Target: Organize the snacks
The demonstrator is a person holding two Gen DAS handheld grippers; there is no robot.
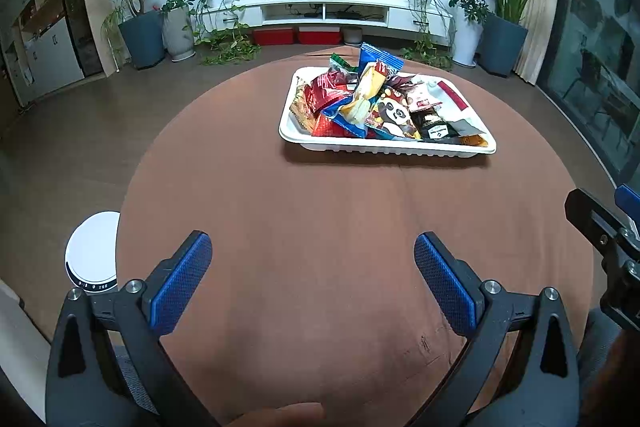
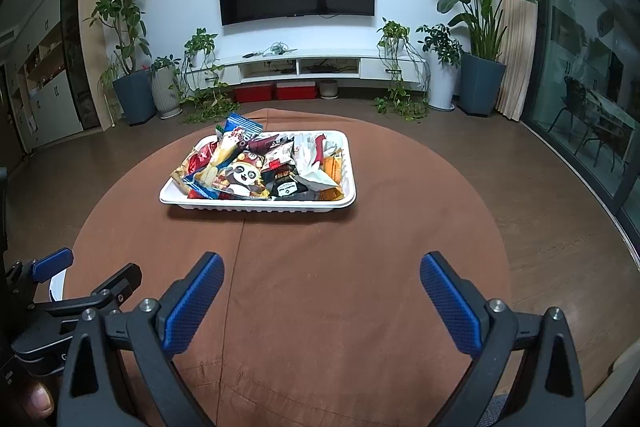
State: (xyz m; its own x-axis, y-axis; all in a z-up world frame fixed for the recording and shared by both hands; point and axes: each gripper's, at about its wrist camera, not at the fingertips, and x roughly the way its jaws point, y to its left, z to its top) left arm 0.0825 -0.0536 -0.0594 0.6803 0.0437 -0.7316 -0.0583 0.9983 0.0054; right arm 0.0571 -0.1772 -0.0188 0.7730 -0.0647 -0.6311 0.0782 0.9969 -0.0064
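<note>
So the snacks are all piled in one white tray, a shallow rectangular one with a ribbed rim, sitting flat on the brown bench. Nothing's loose outside the tray. The packets are a jumble, overlapping and tilted every which way. In the tray's middle there's a panda packet facing up, with a black packet just right of it. A yellow-and-white packet leans across the left half, over some red packets. A blue packet sticks up at the tray's far edge. The right side has a white packet with a red stripe and an orange one tucked at the right edge.
</note>
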